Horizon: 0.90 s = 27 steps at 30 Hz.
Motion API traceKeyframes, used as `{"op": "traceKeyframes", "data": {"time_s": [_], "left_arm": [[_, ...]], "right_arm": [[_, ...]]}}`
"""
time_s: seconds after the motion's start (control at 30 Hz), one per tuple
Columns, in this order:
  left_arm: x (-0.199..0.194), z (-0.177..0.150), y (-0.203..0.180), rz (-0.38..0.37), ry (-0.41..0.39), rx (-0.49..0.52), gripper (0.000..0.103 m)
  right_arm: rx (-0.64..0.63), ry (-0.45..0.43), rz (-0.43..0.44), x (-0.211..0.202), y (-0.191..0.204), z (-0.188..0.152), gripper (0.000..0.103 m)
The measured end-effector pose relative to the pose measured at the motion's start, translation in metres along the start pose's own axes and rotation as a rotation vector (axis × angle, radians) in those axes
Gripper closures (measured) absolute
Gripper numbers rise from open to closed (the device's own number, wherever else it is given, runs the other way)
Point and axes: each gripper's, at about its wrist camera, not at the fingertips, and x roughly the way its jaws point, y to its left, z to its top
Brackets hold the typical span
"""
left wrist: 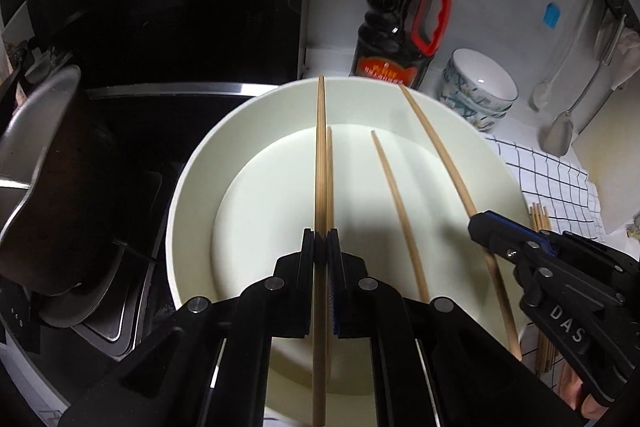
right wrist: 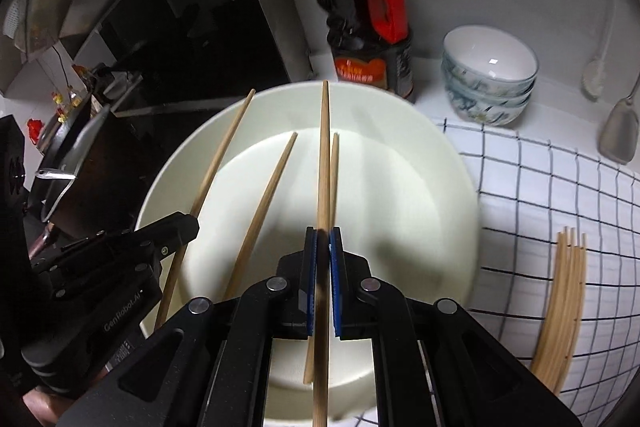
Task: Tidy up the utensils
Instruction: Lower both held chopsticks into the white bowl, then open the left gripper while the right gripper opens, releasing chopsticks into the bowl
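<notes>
The left gripper (left wrist: 321,239) pinches one chopstick (left wrist: 320,163) and the right gripper (right wrist: 323,239) pinches another chopstick (right wrist: 323,163), both held above the white plate (right wrist: 420,179). Two loose chopsticks (right wrist: 260,215) lie on the plate. A chopstick bundle (right wrist: 560,307) rests on the checked cloth (right wrist: 540,195) at the worktop's right edge.

The letters "DAS" stand in white on the black body of the right tongs (left wrist: 478,223), seen from the left wrist. From the right wrist, "GenRobot.AI" runs in pale letters along the black body of the left tongs (right wrist: 188,223). The dark sauce bottle (left wrist: 404,15) wears a red and gold label whose characters are too blurred to read.
</notes>
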Motion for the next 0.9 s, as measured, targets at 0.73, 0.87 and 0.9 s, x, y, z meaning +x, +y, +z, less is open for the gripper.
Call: {"op": "traceKeyframes", "data": {"time_s": [0.73,0.87,0.9], "left_arm": [[0.042,-0.004,0.012,-0.009,0.081,0.022,0.095],[0.04,-0.003,0.014,0.0,0.083,0.011,0.085],[0.039,-0.003,0.014,0.006,0.079,0.008,0.08]], "right_arm": [[0.046,0.11,-0.047,0.048,-0.007,-0.009,0.097],[0.043,0.107,-0.054,0.047,-0.008,-0.009,0.096],[0.044,0.102,-0.057,0.045,-0.008,-0.009,0.096]]}}
